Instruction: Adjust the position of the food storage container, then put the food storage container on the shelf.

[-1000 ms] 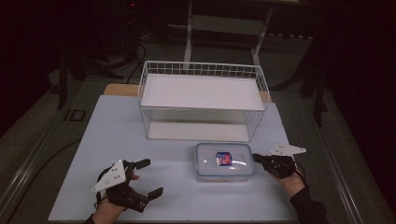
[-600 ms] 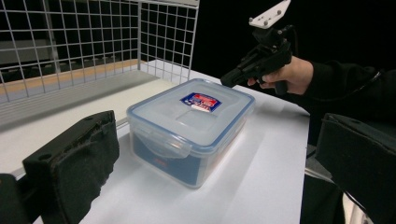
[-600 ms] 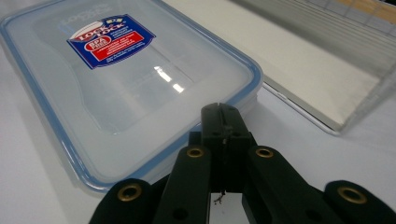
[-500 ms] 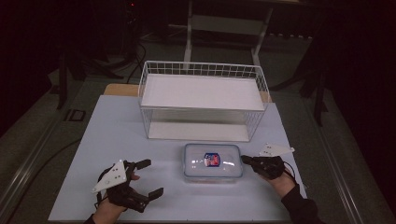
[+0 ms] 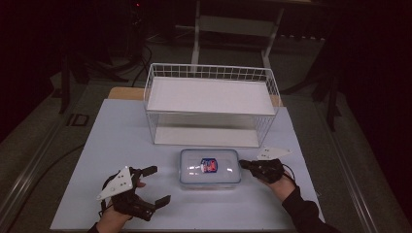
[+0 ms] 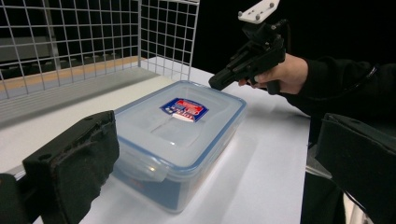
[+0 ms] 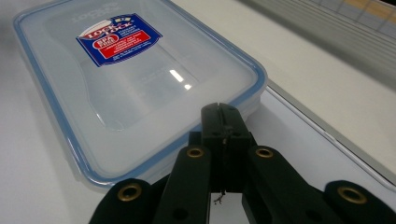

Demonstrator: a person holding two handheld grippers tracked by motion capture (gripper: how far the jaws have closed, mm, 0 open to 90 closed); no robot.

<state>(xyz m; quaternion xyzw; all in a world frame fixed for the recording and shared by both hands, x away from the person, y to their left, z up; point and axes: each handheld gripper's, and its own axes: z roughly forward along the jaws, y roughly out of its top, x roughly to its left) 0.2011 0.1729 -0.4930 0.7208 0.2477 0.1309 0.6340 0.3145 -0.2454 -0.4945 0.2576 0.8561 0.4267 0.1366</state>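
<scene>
Clear rectangular plastic container [image 5: 210, 168] with blue-rimmed lid sits centre-low on our white worktop [image 5: 121, 145] in the high view, left hand-held gripper [image 5: 154, 185] spread wide lower left. Left gripper view: container centre. Right gripper view: right hand-held gripper [image 7: 222, 121] clenched empty, tips at its rim.

Overhead light is brightening the white table [image 5: 121, 145] while the room beyond its far edge is sinking into near black. Glare spots are glinting on the container lid [image 7: 140, 88]. The nearest black fingers [image 6: 70, 158] are blurring out of focus, and soft shadows are falling beneath the container.
</scene>
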